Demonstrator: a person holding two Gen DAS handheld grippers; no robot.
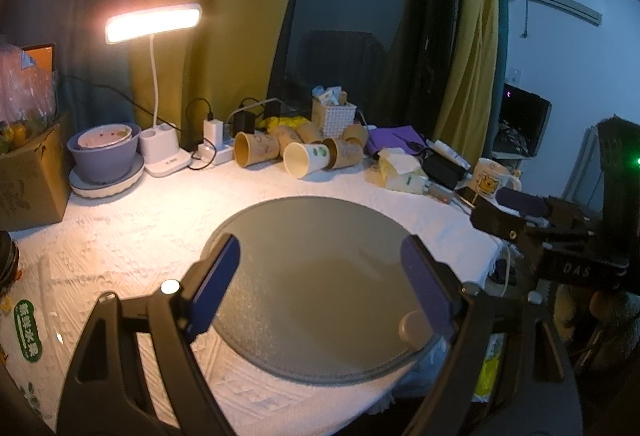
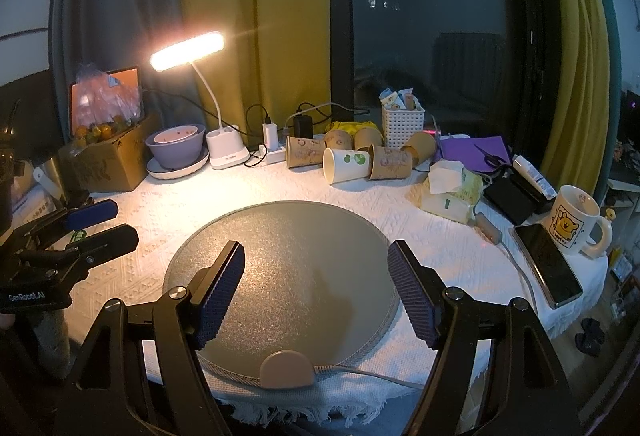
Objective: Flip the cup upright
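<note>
Several toppled cups lie between power strip and tissues.

A round mat lies on the near middle of the table. Beyond it, paper cups lie on their sides in a cluster. Far left stands a desk lamp beside stacked bowls; a mug stands at right, behind a phone.
</note>
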